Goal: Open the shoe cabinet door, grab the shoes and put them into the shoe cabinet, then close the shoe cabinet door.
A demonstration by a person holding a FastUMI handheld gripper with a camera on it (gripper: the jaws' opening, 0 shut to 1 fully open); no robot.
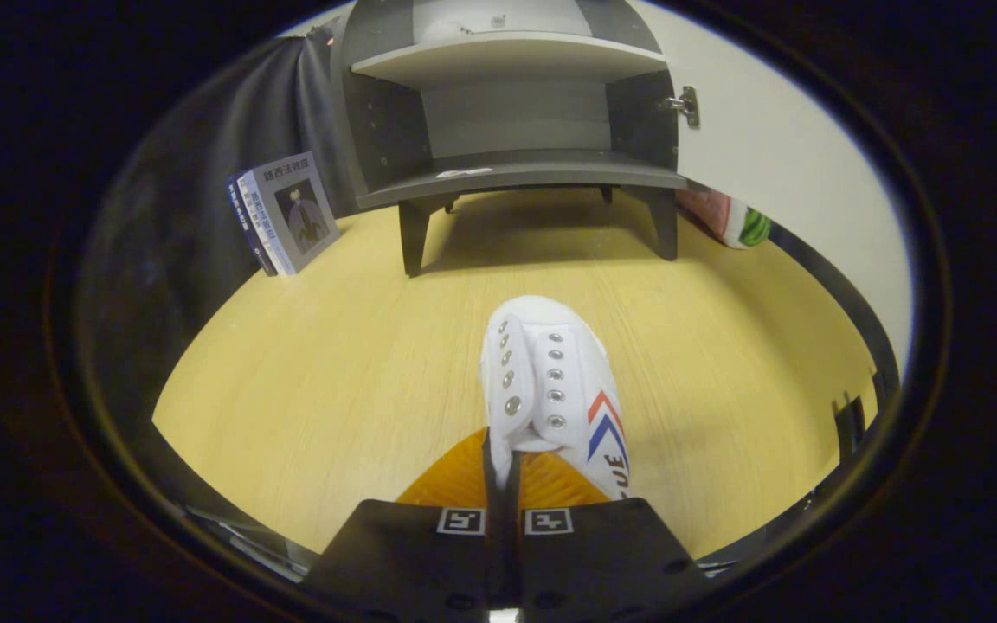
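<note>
The gripper (503, 472) pinches the shoe (550, 381) by the edge of its upper, fingers pressed nearly together on it. The shoe's long axis runs straight ahead, toe toward the open cabinet (511, 104), which stands well beyond across the floor (334, 372).

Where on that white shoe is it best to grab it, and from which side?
At the tongue and collar edge, from the heel end, as now: the gripper is shut on the white shoe there. That thin upright flap fits between narrow fingers, while the body looks too wide. It also leaves the toe pointing at the open shoe cabinet, probably handy for sliding it in.
</note>
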